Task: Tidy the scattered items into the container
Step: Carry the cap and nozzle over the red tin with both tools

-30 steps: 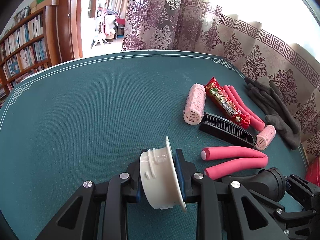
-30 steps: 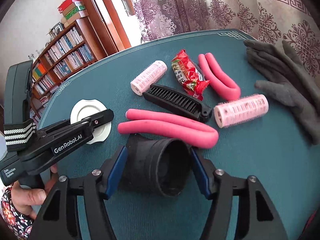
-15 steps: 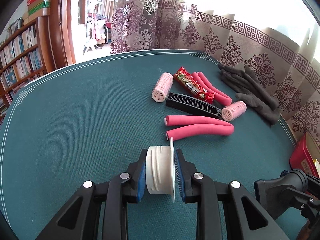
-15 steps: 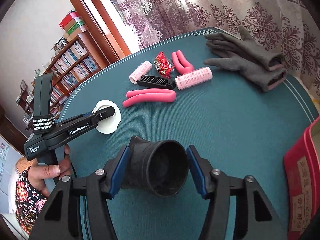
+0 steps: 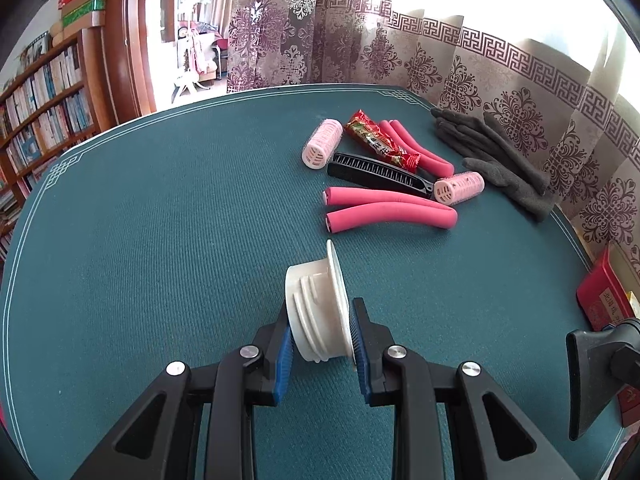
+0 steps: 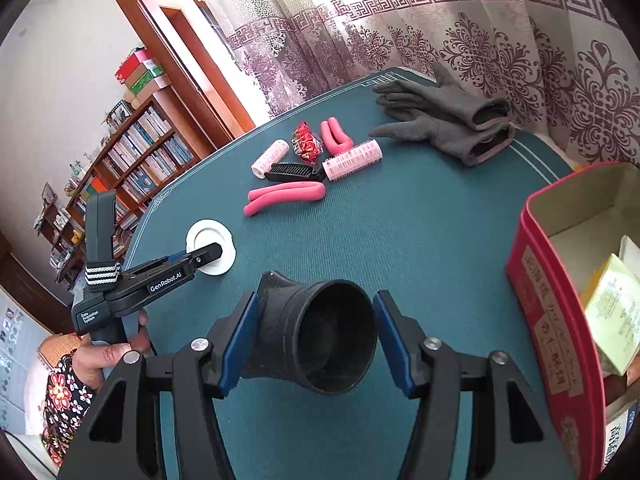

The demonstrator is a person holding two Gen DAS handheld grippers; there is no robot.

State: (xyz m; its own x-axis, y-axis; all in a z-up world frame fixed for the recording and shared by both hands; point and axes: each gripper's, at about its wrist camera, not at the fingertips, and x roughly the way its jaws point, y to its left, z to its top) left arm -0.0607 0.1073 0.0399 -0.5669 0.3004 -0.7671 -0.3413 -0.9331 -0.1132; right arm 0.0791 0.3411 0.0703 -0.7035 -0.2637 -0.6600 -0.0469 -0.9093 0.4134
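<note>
The left gripper (image 5: pixel 320 344) clasps a white threaded cap (image 5: pixel 316 312) above the green table (image 5: pixel 160 220); the right gripper (image 6: pixel 316 340) grips a black funnel-shaped cup (image 6: pixel 320 340) just left of the red box (image 6: pixel 560 320). Scattered at the table's far side lie pink foam rollers (image 5: pixel 384 208), pink hair curlers (image 5: pixel 322 148), a black comb (image 5: pixel 376 172), a red snack packet (image 5: pixel 376 142) and grey gloves (image 5: pixel 492 160).

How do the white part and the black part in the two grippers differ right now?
The white part is ribbed with a wide flat flange; the black part is a smooth flared funnel with an open mouth. The left gripper pinches white tightly; the right gripper shows a gap beside black. Both are round plastic fittings.
</note>
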